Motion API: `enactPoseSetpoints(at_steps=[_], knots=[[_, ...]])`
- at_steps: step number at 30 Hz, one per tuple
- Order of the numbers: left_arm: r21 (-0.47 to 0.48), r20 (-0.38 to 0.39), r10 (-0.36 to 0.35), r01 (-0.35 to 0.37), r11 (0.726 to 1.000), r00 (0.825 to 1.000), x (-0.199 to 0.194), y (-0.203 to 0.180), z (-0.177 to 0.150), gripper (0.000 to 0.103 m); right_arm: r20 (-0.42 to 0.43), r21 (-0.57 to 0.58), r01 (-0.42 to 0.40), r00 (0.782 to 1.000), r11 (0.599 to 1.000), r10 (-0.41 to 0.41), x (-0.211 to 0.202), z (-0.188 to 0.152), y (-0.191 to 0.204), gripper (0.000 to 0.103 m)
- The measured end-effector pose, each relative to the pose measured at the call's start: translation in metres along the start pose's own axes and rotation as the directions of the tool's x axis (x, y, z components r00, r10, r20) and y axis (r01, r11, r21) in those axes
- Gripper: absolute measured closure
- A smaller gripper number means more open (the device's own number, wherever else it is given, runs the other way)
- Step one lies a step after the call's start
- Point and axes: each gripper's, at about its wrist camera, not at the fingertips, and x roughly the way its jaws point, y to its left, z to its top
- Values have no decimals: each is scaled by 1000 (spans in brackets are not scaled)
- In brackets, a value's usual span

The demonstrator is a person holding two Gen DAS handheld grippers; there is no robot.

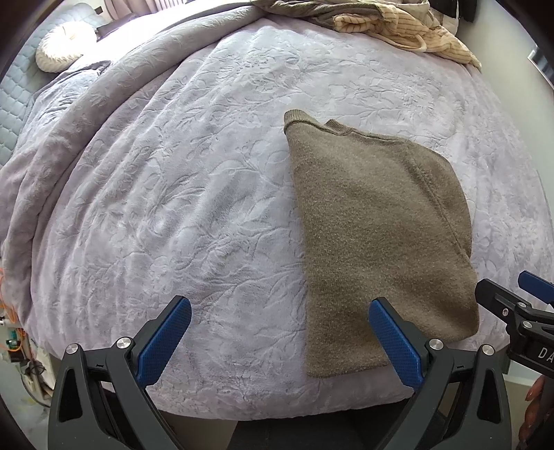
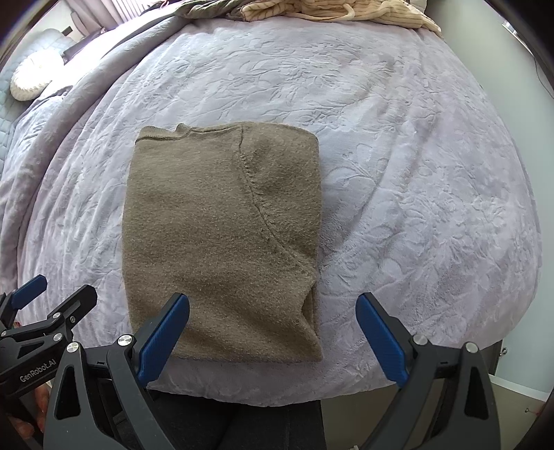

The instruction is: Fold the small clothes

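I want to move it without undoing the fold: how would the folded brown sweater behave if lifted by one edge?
The brown sweater looks like soft, fuzzy knit, so it would probably droop. Its stacked layers would likely slide open. The plush bedspread may cling if it is dragged.

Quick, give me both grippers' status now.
Left gripper: open, holding nothing.
Right gripper: open, holding nothing, above the folded brown sweater.

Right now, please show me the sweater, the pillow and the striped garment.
sweater (image 2: 221, 242): right wrist view, middle of its top layer.
pillow (image 1: 64, 45): left wrist view, its centre.
striped garment (image 1: 408, 31): left wrist view, its crumpled middle.
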Motion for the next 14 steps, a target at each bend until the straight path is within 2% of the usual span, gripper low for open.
enactPoseSetpoints(at_steps=[14], knots=[[4, 13, -2, 2, 1000, 1000, -1, 1, 4, 0, -2, -5, -1, 1000, 1000, 1, 1, 1, 0, 5]])
